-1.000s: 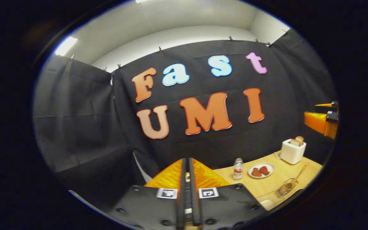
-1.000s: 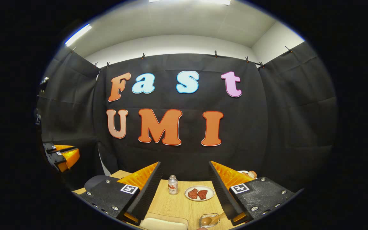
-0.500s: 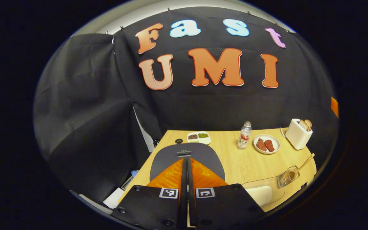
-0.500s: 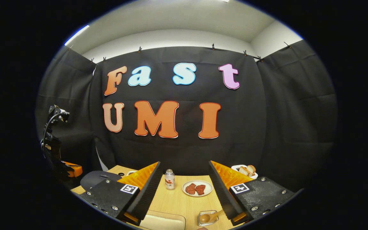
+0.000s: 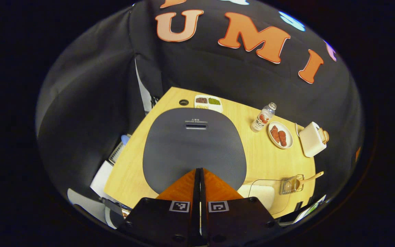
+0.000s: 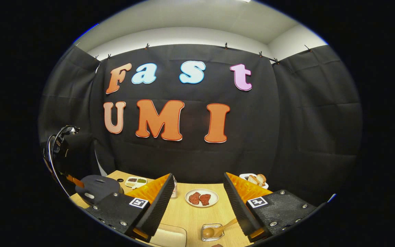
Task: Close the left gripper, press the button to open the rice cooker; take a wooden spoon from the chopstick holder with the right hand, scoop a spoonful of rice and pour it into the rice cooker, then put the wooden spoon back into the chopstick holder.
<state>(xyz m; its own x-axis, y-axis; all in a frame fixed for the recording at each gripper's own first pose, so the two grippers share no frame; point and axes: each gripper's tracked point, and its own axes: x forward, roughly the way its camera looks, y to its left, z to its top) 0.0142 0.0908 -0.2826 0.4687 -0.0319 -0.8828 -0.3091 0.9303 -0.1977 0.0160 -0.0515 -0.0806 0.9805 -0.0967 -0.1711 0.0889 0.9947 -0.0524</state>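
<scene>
Overhead now, I hold the left gripper point(image 5: 199, 171) with its two fingers pressed flat together and nothing between them, looking down on the dark grey, rounded-lid rice cooker point(image 5: 194, 144) that sits at the near left of the pale wooden table point(image 5: 262, 157). Its lid is down, so the press is not yet made. The button I cannot pick out for certain; a small slot-like mark sits near the lid's far edge, and I judge the release lies at the near rim, under my fingertips. To do this well I would come straight down with the closed tips as one blunt point, square on the button, and push firmly without sliding across the lid. Meanwhile my right gripper point(image 6: 197, 202) waits with its fingers wide apart and empty above the table, the light wooden spoon point(image 6: 218, 229) lying in the small clear chopstick holder point(image 6: 212, 232) just below and between them, beside a shallow tray of white rice point(image 6: 168, 236). A white plate of red meat point(image 6: 201, 198) lies beyond.
</scene>
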